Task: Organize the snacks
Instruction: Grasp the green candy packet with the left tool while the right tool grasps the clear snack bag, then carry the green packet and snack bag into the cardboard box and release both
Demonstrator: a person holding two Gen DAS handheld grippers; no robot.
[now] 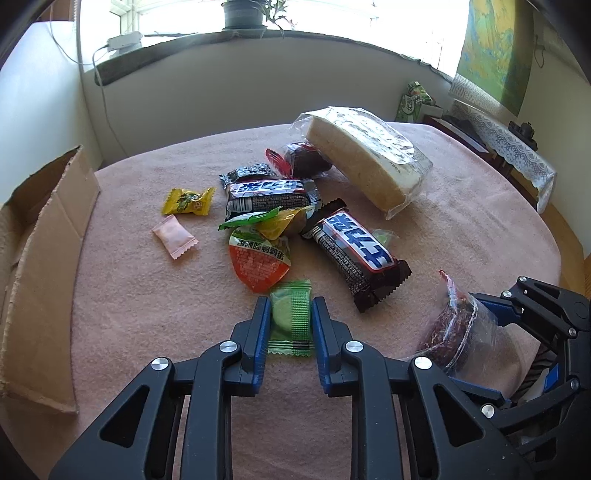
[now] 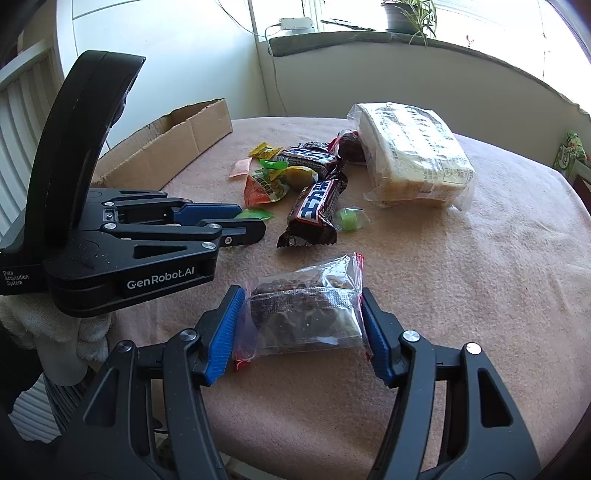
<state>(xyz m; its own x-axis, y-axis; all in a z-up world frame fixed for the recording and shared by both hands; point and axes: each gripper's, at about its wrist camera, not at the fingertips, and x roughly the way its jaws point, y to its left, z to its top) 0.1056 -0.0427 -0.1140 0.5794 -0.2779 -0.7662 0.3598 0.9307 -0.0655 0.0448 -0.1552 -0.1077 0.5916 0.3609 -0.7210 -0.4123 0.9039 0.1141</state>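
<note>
Snacks lie on a pink tablecloth [image 1: 147,314]. My left gripper [image 1: 290,314] is shut on a small green candy packet [image 1: 291,317], which also shows in the right wrist view [image 2: 255,214]. My right gripper [image 2: 301,314] is closed around a clear bag with a dark cake [image 2: 303,314], and it also shows in the left wrist view [image 1: 452,328]. Beyond lie two dark chocolate bars [image 1: 354,251] [image 1: 269,194], an orange egg pack [image 1: 258,260], a yellow candy [image 1: 188,201], a pink sachet [image 1: 175,236] and a wrapped bread loaf [image 1: 369,155].
An open cardboard box [image 1: 40,266] stands at the table's left edge; it also shows in the right wrist view [image 2: 173,144]. A small green jelly [image 2: 351,219] lies by the near chocolate bar. A windowsill with a potted plant [image 1: 243,14] is behind the table.
</note>
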